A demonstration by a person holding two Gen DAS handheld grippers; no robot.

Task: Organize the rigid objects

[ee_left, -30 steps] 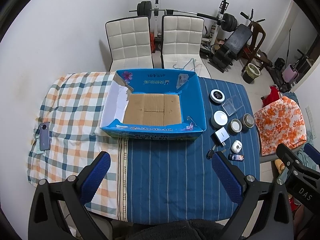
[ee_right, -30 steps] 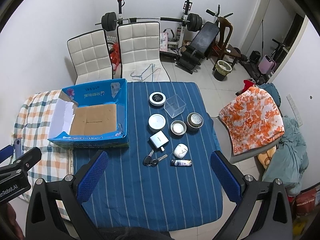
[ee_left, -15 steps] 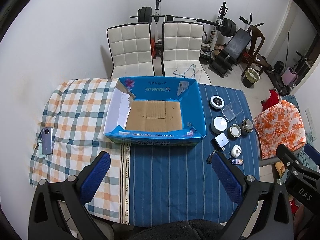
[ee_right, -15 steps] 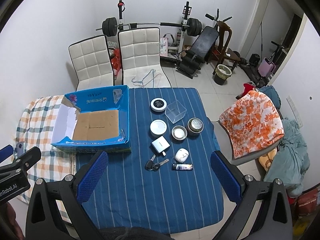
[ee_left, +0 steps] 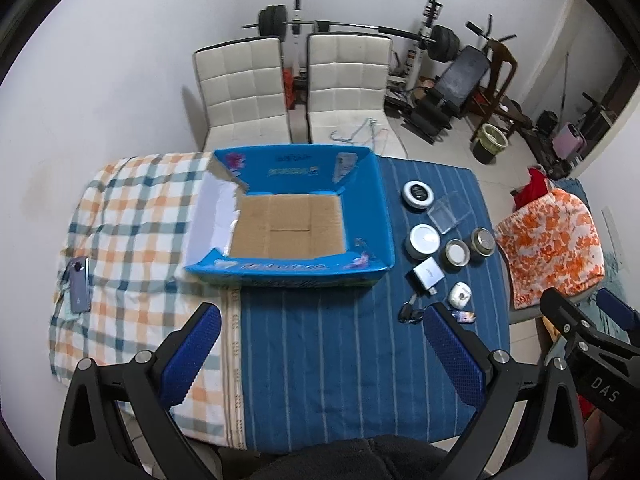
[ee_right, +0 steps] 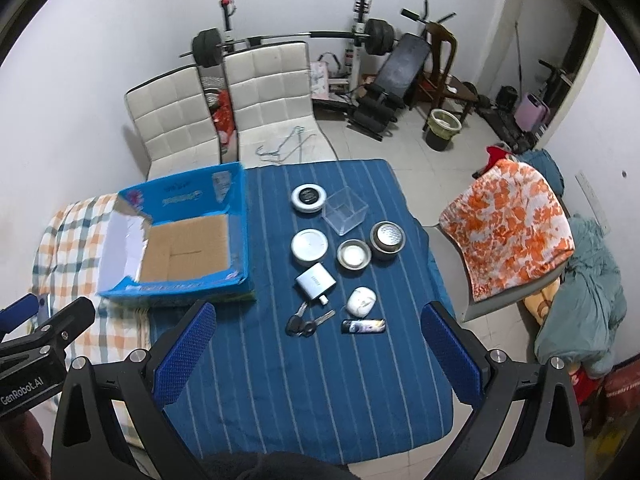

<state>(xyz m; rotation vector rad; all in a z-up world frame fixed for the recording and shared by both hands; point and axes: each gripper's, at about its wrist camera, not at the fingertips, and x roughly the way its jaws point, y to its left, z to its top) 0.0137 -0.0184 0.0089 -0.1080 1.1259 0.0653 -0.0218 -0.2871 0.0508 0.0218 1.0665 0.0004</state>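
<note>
**Both claws released above the worktop, box empty, small items laid out to its right**

The left claw [ee_left: 320, 348] hangs high over the near edge of the worktop [ee_left: 340, 360], its blue-padded fingers [ee_left: 192, 352] spread wide with nothing between them. The right claw [ee_right: 318, 350] is likewise released, fingers [ee_right: 450, 354] far apart and empty, held well above the blue striped cloth [ee_right: 304, 392].

The blue cardboard box [ee_left: 372, 216] sits open on the worktop, straddling the seam between the striped cloth and the orange-and-teal checked cloth [ee_left: 132, 216]. Its brown floor is bare. One white inner flap on its left side is torn.

The rigid objects lie in a loose cluster just to the right of the box, all on the striped cloth:
- a round white-rimmed disc with a dark centre [ee_right: 308, 198] at the far end
- a clear plastic cube [ee_right: 346, 216] beside it
- a flat round silver tin [ee_right: 309, 245]
- a small open metal tin [ee_right: 354, 254], touching or nearly touching a tin with a perforated top [ee_right: 387, 237]
- a silver rectangular charger [ee_right: 316, 282]
- a white oval case [ee_right: 361, 301]
- a bunch of keys [ee_right: 306, 322]
- a lighter with a printed pattern [ee_right: 363, 326], nearest the claws

A phone [ee_left: 79, 285] lies on the checked cloth, well apart from the box, at the left edge. Two white padded chairs [ee_left: 288, 88] stand behind the worktop.
</note>
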